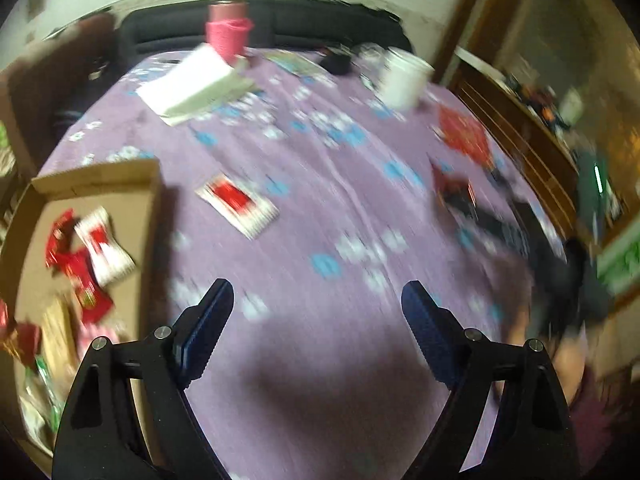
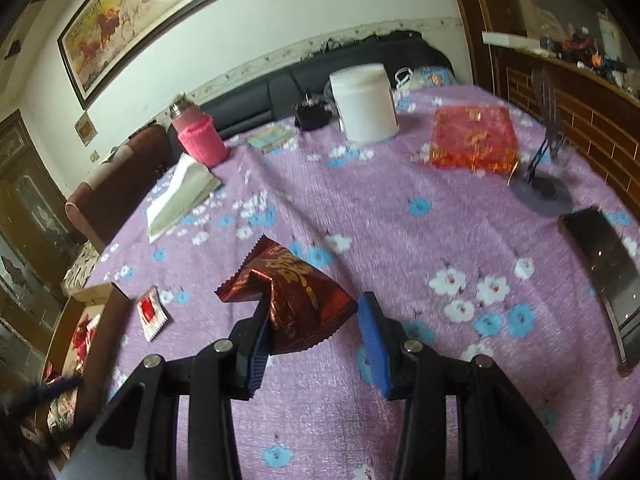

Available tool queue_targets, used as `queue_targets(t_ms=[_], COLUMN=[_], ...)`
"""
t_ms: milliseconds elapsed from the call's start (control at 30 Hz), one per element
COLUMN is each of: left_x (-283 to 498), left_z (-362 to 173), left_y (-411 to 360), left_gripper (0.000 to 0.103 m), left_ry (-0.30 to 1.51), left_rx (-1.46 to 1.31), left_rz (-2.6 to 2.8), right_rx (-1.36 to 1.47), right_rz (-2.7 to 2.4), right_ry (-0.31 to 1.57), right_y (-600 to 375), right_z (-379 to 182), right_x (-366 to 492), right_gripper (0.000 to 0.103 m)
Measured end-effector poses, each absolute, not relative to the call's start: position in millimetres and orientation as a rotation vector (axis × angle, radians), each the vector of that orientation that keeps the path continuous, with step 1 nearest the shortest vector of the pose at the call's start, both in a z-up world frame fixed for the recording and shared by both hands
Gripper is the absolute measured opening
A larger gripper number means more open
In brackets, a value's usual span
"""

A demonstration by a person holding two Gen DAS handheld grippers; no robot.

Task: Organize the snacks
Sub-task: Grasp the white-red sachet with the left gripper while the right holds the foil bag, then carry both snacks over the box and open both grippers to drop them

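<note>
Snack sorting, part complete. The cardboard box at the table's edge serves as the landmark. Inside it lie several red and white snack packets, already gathered. Just outside the box's open side, on the purple flowered tablecloth, one red-and-white packet remains loose. The left gripper, beside the box, stands spread wide with nothing between its pads. The right gripper, well away from the box toward the table's middle, holds a dark red foil snack bag; the bag is lifted off the cloth and pinched between the pads. Farther from the box rest a white jar, a pink flask and a flat red packet. Judged remaining: the held bag, the loose packet, possibly the flat red one.
</note>
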State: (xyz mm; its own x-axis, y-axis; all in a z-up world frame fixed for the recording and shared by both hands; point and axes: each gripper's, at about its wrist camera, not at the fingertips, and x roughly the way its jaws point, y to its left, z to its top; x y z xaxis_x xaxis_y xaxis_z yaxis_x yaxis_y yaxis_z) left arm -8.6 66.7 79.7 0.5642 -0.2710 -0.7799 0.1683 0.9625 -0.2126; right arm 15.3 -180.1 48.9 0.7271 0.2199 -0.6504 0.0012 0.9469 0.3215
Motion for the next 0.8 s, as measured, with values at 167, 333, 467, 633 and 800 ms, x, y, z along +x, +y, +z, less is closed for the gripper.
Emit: queue_targets(t_ms=[167, 333, 467, 633, 800], left_x=[48, 80, 91, 96, 91], left_z=[74, 52, 34, 25, 21], left_y=[84, 87, 89, 80, 66], left_gripper=[0.087, 0.087, 0.087, 0.081, 0.032], left_ry=[0.953, 1.005, 1.044, 1.037, 0.991], left_rx=[-0.208, -0.179, -0.168, -0.102, 0.026], left_rz=[-0.175, -0.081, -0.040, -0.018, -0.046], right_rx=[0.340, 0.352, 0.350, 0.347, 0.338], right_rz=[0.151, 0.178, 0.170, 0.174, 0.172], right_ry=[0.769, 0.772, 0.766, 0.778, 0.785], right_y=[-185, -183, -184, -183, -181], right_z=[41, 41, 43, 42, 40], right_x=[16, 15, 13, 15, 17], right_gripper=[0.045, 0.046, 0.047, 0.047, 0.046])
